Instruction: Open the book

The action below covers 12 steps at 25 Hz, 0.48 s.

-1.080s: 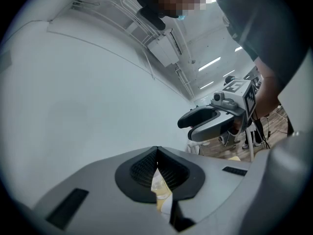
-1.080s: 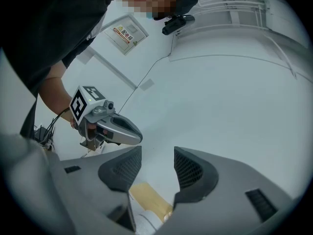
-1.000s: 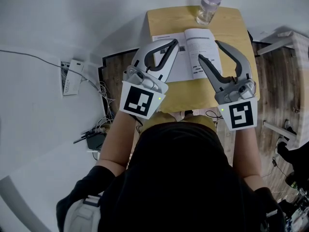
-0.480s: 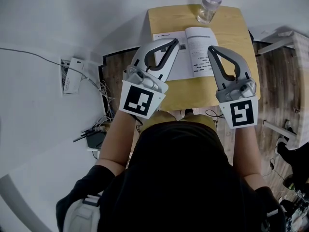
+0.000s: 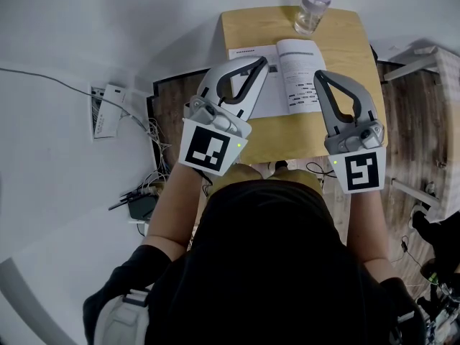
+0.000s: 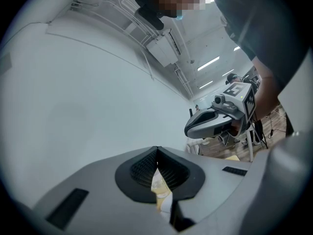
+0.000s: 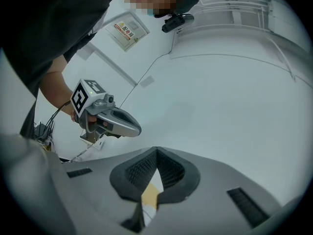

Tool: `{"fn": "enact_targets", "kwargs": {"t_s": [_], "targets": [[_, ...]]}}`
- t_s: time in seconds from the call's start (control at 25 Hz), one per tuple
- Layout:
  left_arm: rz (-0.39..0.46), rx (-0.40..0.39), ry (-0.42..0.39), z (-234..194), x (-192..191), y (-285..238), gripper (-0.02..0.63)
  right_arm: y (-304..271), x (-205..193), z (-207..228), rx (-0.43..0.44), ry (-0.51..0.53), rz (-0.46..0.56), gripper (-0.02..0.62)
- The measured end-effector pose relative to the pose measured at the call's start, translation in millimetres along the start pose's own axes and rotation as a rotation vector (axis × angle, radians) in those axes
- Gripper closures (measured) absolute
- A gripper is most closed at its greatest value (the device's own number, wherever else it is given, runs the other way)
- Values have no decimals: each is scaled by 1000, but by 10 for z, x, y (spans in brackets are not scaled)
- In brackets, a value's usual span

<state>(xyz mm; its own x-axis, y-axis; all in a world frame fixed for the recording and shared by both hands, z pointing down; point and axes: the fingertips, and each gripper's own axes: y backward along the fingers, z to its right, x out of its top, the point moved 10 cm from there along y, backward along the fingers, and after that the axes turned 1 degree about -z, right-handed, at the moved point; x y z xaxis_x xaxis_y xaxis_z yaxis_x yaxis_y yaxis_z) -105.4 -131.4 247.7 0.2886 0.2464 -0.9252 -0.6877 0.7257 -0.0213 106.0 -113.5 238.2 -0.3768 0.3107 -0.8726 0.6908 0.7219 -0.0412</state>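
Both the left hand-held gripper (image 5: pixel 260 63) and the right hand-held gripper (image 5: pixel 320 76) have their jaws pressed together, with nothing in them. They hang level over the book (image 5: pixel 298 63), one on each side.

I think they are empty because the book already lies open and flat on the bench (image 5: pixel 287 131), so no page needs holding. A bottle (image 5: pixel 310 9) stands at the far edge, out of the way.

Part of the left page is covered by the left tool. The print is too small to read. I cannot tell if the tips touch the paper.
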Motion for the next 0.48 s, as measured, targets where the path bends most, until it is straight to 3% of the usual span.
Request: {"fn": "enact_targets", "kwargs": {"t_s": [0.48], "targets": [[0,-16,3,20,3,26,595,15,24,-49,-16,19,-35,566]]}}
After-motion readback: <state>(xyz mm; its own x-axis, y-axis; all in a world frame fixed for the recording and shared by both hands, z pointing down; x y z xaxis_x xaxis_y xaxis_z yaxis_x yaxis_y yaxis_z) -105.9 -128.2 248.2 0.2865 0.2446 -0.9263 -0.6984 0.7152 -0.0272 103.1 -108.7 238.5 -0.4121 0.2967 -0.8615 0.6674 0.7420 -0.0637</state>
